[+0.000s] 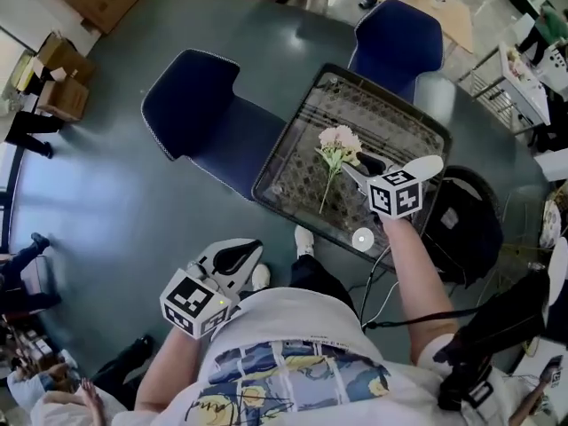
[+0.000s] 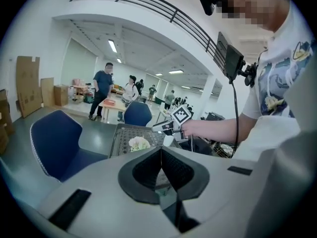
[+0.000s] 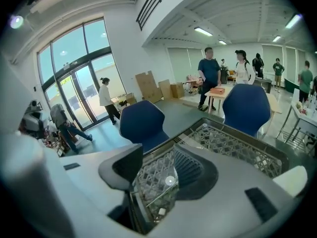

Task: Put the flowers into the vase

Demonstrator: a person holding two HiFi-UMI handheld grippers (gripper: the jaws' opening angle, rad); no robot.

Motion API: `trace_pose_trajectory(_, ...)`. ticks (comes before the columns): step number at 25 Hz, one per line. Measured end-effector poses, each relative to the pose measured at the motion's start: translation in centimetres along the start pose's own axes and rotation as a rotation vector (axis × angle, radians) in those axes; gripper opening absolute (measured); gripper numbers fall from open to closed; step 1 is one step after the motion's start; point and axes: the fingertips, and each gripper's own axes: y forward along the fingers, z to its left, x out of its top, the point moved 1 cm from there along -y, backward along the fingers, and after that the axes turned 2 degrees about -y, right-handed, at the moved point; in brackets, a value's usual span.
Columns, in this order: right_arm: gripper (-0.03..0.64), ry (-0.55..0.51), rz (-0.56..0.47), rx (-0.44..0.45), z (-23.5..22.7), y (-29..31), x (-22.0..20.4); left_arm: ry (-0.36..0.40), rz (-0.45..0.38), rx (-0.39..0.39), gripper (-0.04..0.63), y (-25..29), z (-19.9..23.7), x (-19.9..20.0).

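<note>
A bunch of pale pink flowers (image 1: 338, 140) with a long green stem lies on the lattice-patterned table (image 1: 293, 122); the left gripper view shows the flowers (image 2: 139, 143) too. My right gripper (image 1: 357, 163) hovers just right of the blooms, jaws open, nothing between them; through the gap in its own view (image 3: 157, 158) only tabletop shows. A small white round vessel (image 1: 362, 238), perhaps the vase, stands at the table's near edge. My left gripper (image 1: 248, 251) is held low by the person's body, off the table, pads closed together (image 2: 161, 155) and holding nothing.
Two blue chairs (image 1: 200, 114) (image 1: 399, 38) stand at the table's left and far sides. A black bag (image 1: 461, 220) with cables sits right of the table. Cardboard boxes (image 1: 62, 87) and several people are farther off across the hall.
</note>
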Motion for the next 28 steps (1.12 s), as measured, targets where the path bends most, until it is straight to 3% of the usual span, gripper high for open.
trace_pose_trajectory(6, 0.213, 0.140, 0.105, 0.010, -8.8, 7.2, -0.9, -0.049, 0.019, 0.098, 0.009, 2.5, 1.8, 1.9)
trace_pose_trajectory(12, 0.246, 0.281, 0.216, 0.018, -14.5, 12.9, -3.0, -0.125, 0.046, 0.194, 0.011, 2.9, 3.5, 2.3)
trace_pose_trajectory(18, 0.258, 0.450, 0.290, 0.135, -16.5, 16.8, -6.0, -0.173, 0.058, 0.255, 0.009, 3.6, 3.1, 3.0)
trace_pose_trajectory(23, 0.251, 0.494, 0.322, 0.167, -16.6, 18.4, -7.4, -0.197, 0.060, 0.286, 0.009, 3.6, 3.3, 2.7)
trace_pose_trajectory(24, 0.229, 0.501, 0.311, 0.162, -16.5, 18.5, -7.3, -0.199, 0.059, 0.288, 0.009, 3.4, 3.6, 2.5)
trace_pose_trajectory(26, 0.105, 0.493, 0.296, 0.147, -16.3, 18.6, -7.0, -0.202, 0.058, 0.294, 0.009, 2.9, 4.0, 2.4)
trace_pose_trajectory(28, 0.081, 0.467, 0.293, 0.137, -16.1, 18.4, -6.6, -0.201, 0.054, 0.294, 0.011, 2.8, 4.2, 2.6)
